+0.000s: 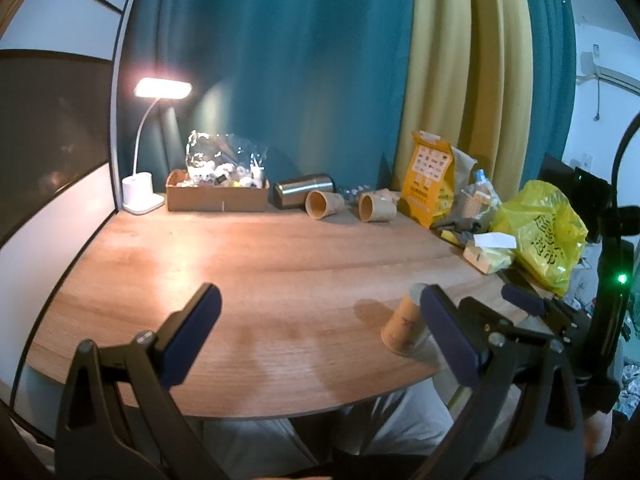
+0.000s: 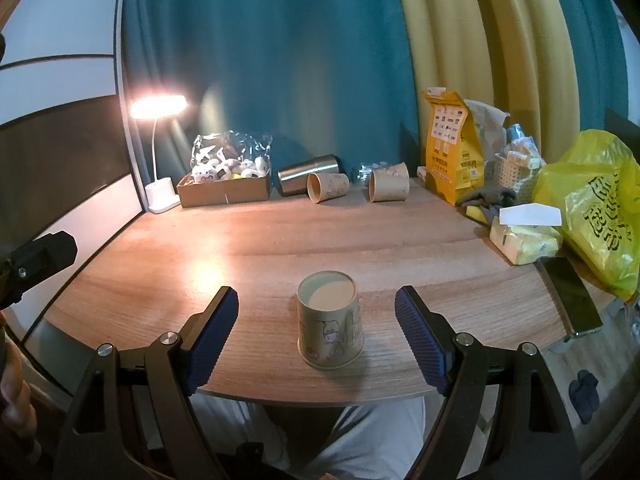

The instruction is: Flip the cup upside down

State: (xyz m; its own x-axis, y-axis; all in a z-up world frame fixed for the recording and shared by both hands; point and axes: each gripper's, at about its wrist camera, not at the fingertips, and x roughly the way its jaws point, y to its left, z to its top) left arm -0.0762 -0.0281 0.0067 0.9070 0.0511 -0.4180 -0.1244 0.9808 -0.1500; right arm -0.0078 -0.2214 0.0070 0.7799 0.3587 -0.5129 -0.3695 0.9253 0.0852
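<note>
Right up close, our right hand-held gripper (image 2: 316, 320) hangs over the near edge of the desk (image 2: 280, 248), its jaws spread wide and touching nothing. Between those blue pads (image 2: 212, 336), but clear of both, stands the cup (image 2: 330, 320): upside down, rim on the wood, pale base facing up, cartoon print on its wall. It sits close to the desk's front edge.

Over on the left wrist view, our left hand-held gripper (image 1: 320, 328) is spread wide too, holding nothing, hovering above bare wood to the left of the cup (image 1: 404, 328). From here the right pad (image 1: 448, 336) covers part of the cup, and the right gripper's black frame shows just beyond it.

Moving out along the right side, we have a dark phone (image 2: 570, 294) lying flat near the edge, then a tissue pack (image 2: 524, 240) with a white sheet poking out, and a yellow bag (image 2: 596, 208) bulging beside it.

Farther back, two paper cups (image 2: 326, 186) lie on their sides, mouths toward us, with a steel tumbler (image 2: 308, 174) on its side just left of them. An orange pouch (image 2: 452, 148) stands at the right rear. At the left rear sits a cardboard box (image 2: 224, 192) stuffed with small packets, and next to it a white lamp (image 2: 160, 152), lit. Behind everything hang teal and yellow curtains (image 2: 280, 60).
</note>
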